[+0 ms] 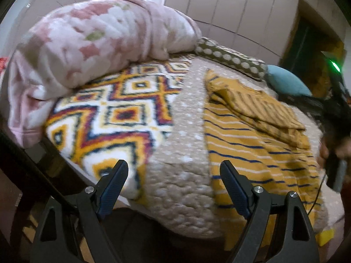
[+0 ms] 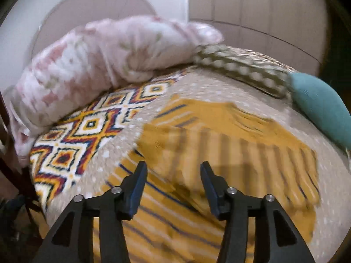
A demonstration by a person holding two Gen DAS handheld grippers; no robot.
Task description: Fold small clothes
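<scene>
Mustard striped garment (image 1: pixel 252 144), partly folded, flat

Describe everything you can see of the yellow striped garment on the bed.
The yellow striped garment is mustard-coloured soft fabric with thin dark blue and white stripes. It lies spread flat on the beige dotted quilt, its near end draped over the bed's edge. A part is folded over on top of its far half, with stripes running at a different angle there. Neither the left gripper nor the right gripper holds it; both are open above its near end. Blur hides finer detail.
</scene>
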